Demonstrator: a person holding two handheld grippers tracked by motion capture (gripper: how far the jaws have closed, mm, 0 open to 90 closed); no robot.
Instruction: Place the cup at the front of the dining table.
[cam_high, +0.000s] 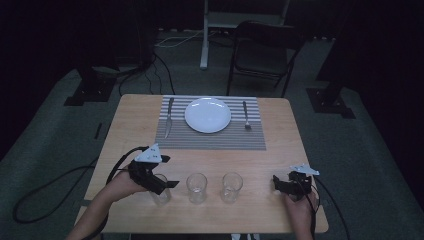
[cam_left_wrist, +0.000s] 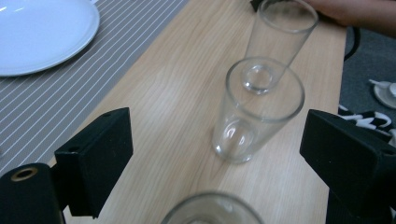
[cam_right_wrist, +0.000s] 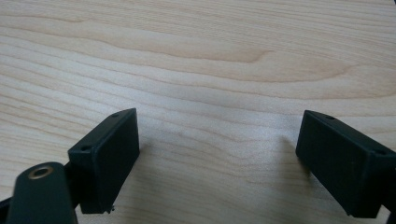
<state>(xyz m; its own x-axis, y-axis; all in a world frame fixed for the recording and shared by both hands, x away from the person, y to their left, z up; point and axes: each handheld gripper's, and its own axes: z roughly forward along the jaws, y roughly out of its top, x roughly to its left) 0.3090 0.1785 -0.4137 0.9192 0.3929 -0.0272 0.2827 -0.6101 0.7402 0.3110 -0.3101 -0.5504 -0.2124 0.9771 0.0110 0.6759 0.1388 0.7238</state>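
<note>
Your left gripper (cam_high: 167, 184) sits at the near left glass (cam_high: 160, 189), the first of three clear glasses standing in a row along the near edge of the wooden table (cam_high: 130, 125). In the left gripper view that glass's rim (cam_left_wrist: 212, 210) shows low between the jaws, which stand apart without pressing on it (the pads are clear of the glass on both sides). The middle glass (cam_left_wrist: 254, 109) stands upright just beyond, and the far glass (cam_left_wrist: 278, 39) behind it, near your right hand. Your right gripper (cam_high: 276, 183) rests low over bare wood to the right of the row, jaws wide apart with nothing between them. Farther back, a white plate (cam_high: 208, 114) lies on a striped placemat (cam_high: 210, 140), a knife (cam_high: 169, 117) at its left and a fork (cam_high: 246, 115) at its right.
</note>
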